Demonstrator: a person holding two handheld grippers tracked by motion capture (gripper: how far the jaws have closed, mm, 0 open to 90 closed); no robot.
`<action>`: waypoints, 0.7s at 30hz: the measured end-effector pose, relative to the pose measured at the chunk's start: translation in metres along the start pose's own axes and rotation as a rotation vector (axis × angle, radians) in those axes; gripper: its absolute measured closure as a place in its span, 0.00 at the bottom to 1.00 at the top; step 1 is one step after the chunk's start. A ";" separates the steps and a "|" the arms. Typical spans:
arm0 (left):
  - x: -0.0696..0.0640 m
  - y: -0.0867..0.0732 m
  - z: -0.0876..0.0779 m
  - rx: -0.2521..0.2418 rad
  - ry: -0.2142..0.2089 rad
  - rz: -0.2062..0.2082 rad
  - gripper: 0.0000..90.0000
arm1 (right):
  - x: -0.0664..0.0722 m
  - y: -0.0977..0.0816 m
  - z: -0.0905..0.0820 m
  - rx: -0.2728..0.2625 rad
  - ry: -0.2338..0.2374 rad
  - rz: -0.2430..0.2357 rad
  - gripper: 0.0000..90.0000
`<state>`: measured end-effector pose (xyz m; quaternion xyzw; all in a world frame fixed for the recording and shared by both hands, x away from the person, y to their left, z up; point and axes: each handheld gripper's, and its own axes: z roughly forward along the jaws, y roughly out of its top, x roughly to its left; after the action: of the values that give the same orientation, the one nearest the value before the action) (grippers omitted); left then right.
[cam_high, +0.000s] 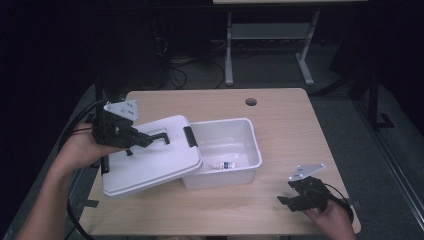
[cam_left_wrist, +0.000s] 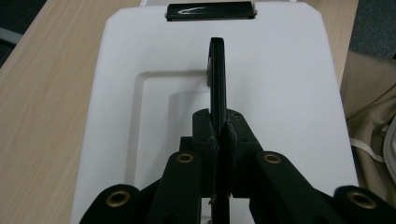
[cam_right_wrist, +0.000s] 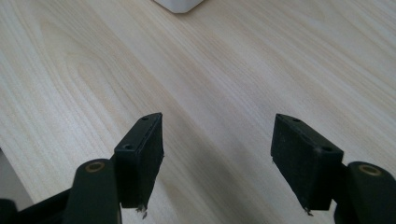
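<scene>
Clamped on the black handle (cam_left_wrist: 217, 79), the left gripper (cam_high: 131, 138) holds the white lid (cam_high: 150, 160) tilted against the bin (cam_high: 252, 145); it may slip. Right gripper (cam_high: 290, 201) rests empty, jaws apart.

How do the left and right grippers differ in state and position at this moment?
The left gripper is shut on the black handle of the white lid; the right gripper stands open with nothing between its jaws. The left gripper holds the lid tilted across the white box's rim, while the right gripper sits low over the bare table, apart from the box. Both are black, two-jawed and hand-held.
</scene>
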<state>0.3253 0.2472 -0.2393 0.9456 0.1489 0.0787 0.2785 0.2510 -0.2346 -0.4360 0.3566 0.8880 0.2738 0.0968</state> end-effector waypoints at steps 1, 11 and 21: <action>0.000 0.002 0.002 0.002 -0.001 0.005 0.93 | 0.000 0.000 0.000 0.001 0.001 -0.001 0.38; 0.002 0.022 0.016 0.004 -0.027 0.032 0.93 | 0.000 -0.002 -0.002 -0.003 -0.001 0.004 0.37; 0.003 0.038 0.030 -0.013 -0.048 0.052 0.93 | 0.000 -0.002 -0.002 -0.005 0.001 0.006 0.37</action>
<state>0.3439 0.2030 -0.2434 0.9489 0.1172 0.0643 0.2860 0.2488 -0.2364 -0.4350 0.3589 0.8862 0.2764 0.0965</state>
